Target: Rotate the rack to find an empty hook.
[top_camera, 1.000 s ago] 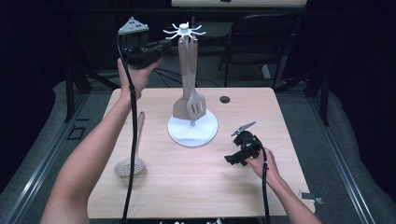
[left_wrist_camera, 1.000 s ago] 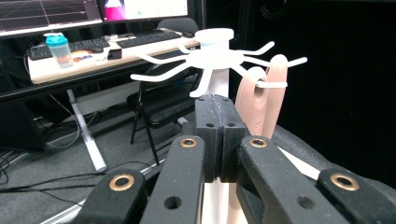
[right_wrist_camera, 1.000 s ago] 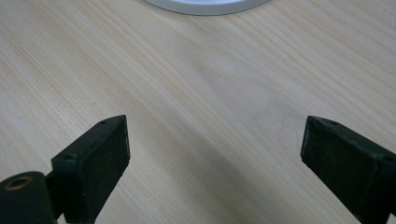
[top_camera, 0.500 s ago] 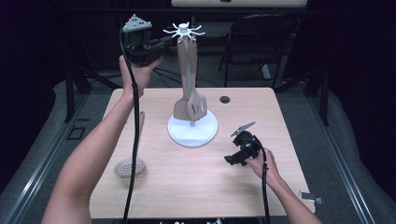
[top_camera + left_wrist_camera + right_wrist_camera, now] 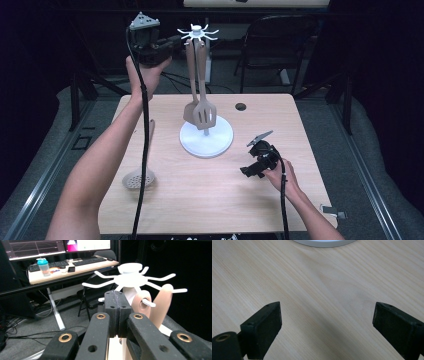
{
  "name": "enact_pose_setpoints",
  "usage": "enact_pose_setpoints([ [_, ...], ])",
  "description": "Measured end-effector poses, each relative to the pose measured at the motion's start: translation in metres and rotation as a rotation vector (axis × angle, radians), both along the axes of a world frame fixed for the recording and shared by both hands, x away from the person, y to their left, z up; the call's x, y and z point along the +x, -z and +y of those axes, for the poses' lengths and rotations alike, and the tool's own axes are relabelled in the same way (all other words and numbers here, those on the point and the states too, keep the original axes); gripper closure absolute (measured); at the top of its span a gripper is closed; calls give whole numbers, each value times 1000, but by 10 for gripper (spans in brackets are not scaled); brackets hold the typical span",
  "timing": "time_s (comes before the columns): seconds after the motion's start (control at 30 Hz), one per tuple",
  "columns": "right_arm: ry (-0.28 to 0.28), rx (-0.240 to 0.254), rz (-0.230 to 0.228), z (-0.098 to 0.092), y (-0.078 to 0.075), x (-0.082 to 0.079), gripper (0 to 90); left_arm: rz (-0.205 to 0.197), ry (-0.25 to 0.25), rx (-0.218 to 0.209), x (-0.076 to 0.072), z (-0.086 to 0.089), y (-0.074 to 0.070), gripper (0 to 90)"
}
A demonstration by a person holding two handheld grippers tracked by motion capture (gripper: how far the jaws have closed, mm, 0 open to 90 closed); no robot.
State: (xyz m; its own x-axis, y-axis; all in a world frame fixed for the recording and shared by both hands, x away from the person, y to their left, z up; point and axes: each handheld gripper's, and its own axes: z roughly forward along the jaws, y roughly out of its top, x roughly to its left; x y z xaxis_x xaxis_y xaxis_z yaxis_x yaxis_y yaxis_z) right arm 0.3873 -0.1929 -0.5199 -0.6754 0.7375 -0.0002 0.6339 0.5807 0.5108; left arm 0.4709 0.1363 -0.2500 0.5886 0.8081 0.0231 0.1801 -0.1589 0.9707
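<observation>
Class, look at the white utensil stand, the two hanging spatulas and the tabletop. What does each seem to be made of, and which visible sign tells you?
Utensil stand: probably plastic, though painted metal is possible; uniform matte white, thin moulded hook arms.
Spatulas: likely silicone or nylon; smooth beige, dull sheen, rounded handle ends.
Tabletop: wood or wood-look laminate; pale with straight grain lines, satin finish.

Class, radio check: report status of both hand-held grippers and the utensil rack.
Left hand-held gripper shut, empty, beside rack top. Right hand-held gripper open above table. Two spatulas hung; skimmer on table. Nothing obstructing.
</observation>
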Motion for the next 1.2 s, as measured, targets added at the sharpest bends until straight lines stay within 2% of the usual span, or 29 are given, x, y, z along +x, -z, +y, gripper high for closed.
enact_pose_setpoints([
  [0.4,2,15,2,1,1,0,92,1,-14,1,8,1,1,899],
  [0.67,-6,-8,5,0,1,0,93,3,-13,-3,14,3,1,899],
  [0.77,2,7,3,1,2,-1,91,3,-5,-3,10,5,2,899],
  [0.9,0,3,3,1,2,-1,90,-5,1,6,2,8,4,899],
  [0.97,-7,-13,4,1,0,0,91,-4,11,17,-3,8,6,899],
  [1.03,-2,3,-1,2,1,-1,90,-10,25,34,-9,8,8,899],
  [1.2,-6,-4,10,3,0,-1,88,-31,66,47,-21,4,7,899],
])
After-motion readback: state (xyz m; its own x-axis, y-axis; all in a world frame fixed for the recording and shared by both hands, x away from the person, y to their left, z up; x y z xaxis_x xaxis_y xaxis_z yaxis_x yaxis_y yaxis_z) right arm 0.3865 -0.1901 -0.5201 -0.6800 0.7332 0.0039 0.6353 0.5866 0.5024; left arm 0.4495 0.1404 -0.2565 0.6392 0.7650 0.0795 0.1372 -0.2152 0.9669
